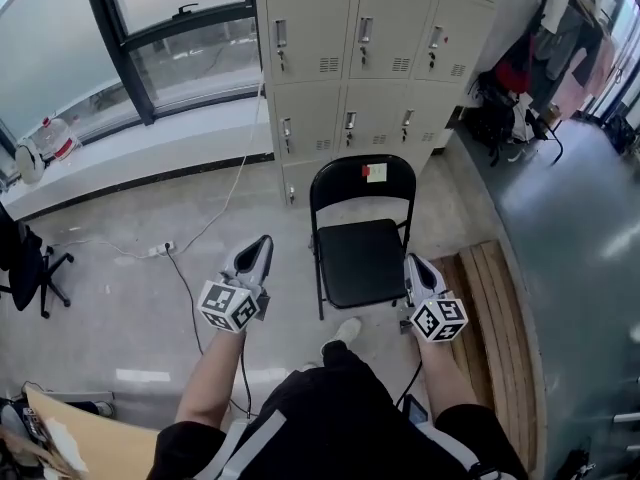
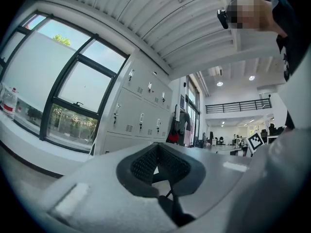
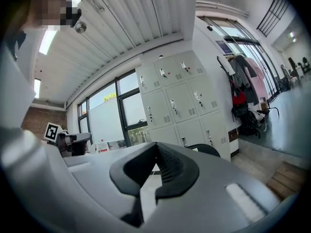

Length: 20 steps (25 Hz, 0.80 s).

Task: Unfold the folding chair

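A black folding chair stands unfolded on the floor in front of the grey lockers, its seat flat and a small label on its backrest. My left gripper hovers left of the chair, shut and empty, clear of the frame. At the seat's right front corner my right gripper is also shut with nothing in it. In the left gripper view the closed pads meet with nothing between them. The right gripper view shows its pads together and the chair's backrest just behind them.
Grey lockers line the wall behind the chair. A wooden pallet lies at the right. A cable and power strip run across the floor at left. An office chair is at the far left, and a cardboard sheet near my feet.
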Each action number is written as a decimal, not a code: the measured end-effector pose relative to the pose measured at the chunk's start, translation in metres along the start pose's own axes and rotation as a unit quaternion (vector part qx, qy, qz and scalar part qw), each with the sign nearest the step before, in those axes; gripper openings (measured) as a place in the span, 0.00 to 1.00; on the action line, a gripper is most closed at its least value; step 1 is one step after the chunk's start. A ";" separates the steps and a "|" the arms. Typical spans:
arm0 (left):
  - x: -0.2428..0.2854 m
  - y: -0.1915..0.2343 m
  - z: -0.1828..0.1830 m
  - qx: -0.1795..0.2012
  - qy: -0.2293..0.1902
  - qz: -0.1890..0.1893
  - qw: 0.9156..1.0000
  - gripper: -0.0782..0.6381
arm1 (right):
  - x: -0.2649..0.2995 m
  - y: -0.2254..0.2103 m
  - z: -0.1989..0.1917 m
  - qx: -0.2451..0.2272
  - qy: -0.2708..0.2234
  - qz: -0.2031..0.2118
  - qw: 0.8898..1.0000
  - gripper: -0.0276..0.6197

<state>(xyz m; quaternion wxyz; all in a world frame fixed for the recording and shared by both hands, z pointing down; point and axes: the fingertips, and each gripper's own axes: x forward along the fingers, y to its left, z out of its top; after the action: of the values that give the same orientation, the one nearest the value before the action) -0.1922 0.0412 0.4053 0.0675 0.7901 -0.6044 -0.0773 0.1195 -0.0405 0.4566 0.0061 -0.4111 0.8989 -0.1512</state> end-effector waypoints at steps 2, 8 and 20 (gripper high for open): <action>-0.015 -0.002 0.004 0.008 0.006 0.003 1.000 0.11 | -0.012 0.003 0.010 -0.011 -0.007 0.001 1.000 0.05; -0.029 -0.021 -0.005 0.000 0.003 0.026 1.000 0.11 | -0.044 -0.014 0.017 -0.023 -0.016 -0.004 1.000 0.05; 0.009 -0.130 -0.021 -0.023 -0.034 0.028 0.999 0.11 | -0.081 -0.033 0.042 -0.040 -0.025 0.028 0.998 0.05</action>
<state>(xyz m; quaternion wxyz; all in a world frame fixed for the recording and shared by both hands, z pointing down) -0.0627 0.0664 0.3992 0.0668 0.7680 -0.6263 -0.1158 0.2034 -0.0124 0.4163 0.0167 -0.3895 0.9150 -0.1044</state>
